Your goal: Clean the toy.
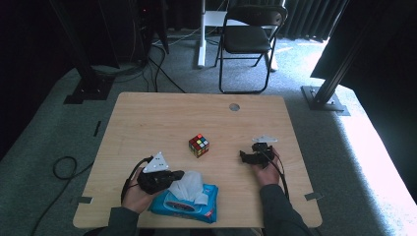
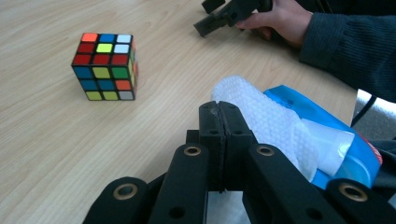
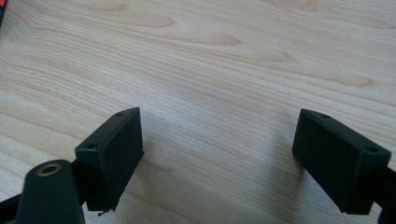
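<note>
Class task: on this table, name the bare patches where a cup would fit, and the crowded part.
Free: the far strip between the puzzle cube and the table hole, plus the left side. Crowded: the near edge, with the wipes pack and both grippers.

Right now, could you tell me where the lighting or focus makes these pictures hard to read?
High view: daylight at the right edge washes out the floor, the black curtains swallow detail, and the cube looks soft. Left gripper view: the shut left gripper is sharp, the wipe is bright. Right gripper view: the open right gripper throws soft shadows on the table.
</note>
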Tool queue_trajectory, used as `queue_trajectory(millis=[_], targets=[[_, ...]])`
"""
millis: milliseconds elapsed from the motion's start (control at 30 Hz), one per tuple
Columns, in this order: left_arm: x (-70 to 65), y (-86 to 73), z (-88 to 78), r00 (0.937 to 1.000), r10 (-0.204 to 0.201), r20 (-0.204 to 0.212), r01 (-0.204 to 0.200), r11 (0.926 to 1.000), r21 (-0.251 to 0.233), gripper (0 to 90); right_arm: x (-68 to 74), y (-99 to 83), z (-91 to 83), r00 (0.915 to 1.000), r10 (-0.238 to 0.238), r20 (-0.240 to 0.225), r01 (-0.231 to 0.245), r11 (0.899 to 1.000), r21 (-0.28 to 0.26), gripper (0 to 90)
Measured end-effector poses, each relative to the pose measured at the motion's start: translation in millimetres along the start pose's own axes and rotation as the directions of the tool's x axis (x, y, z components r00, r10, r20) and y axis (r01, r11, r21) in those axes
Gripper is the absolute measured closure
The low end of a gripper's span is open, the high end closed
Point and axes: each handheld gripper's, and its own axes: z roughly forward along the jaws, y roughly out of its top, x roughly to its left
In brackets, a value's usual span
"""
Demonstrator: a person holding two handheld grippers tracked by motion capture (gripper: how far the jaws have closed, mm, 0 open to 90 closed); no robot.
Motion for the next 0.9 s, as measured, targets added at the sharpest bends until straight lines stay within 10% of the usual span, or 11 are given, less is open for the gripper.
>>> queue_trajectory(millis=[900], targets=[[5.5,12.1,-6.4,0.9994,0.006,-0.033,-0.007,0.9997,-0.025,89.4,0.0,0.0,0.0,1.0,0.0,0.0,0.0,1.0,0.0,15.8]])
